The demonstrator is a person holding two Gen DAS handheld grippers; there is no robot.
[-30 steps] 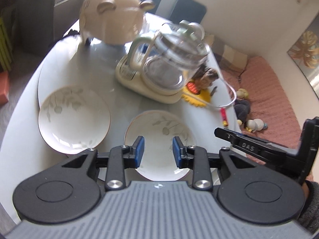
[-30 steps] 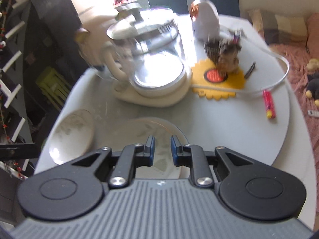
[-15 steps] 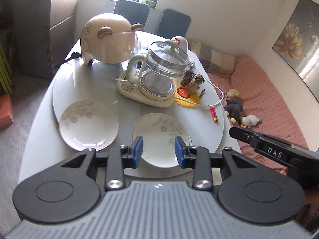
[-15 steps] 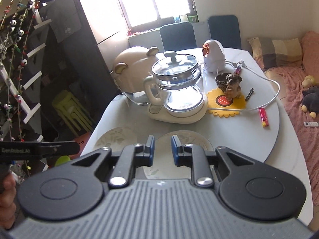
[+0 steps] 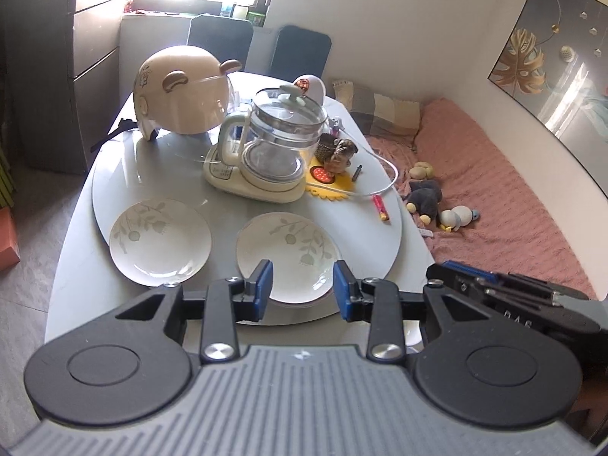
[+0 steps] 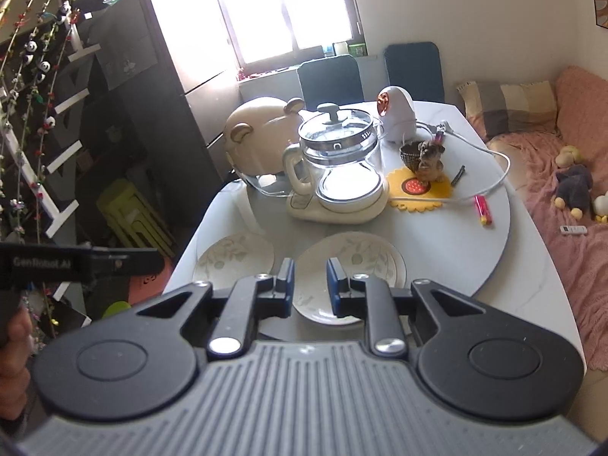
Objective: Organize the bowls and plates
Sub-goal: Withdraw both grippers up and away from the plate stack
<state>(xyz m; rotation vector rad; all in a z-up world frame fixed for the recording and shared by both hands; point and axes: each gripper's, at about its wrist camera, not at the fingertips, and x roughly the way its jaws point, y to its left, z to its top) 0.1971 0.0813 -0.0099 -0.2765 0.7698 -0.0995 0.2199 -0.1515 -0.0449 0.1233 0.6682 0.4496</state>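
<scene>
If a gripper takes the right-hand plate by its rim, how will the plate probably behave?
The right-hand plate looks like glazed ceramic, so it is probably stiff, rather slippery and breakable if dropped. It lies flat and shallow on the table, so it should slide rather than tip when pushed. Held at one edge, it may sag downward.

- I have pulled the left gripper (image 5: 302, 285) up and back from the table (image 5: 76, 266); a second ago it hung low over the right plate (image 5: 288, 254), now both plates sit farther ahead of it.
- My right gripper (image 6: 309, 285) has backed off the same way, so the kettle (image 6: 338, 167) looks smaller and the window (image 6: 281, 11) has come into view.
- The blur has gone from the pictures.
</scene>
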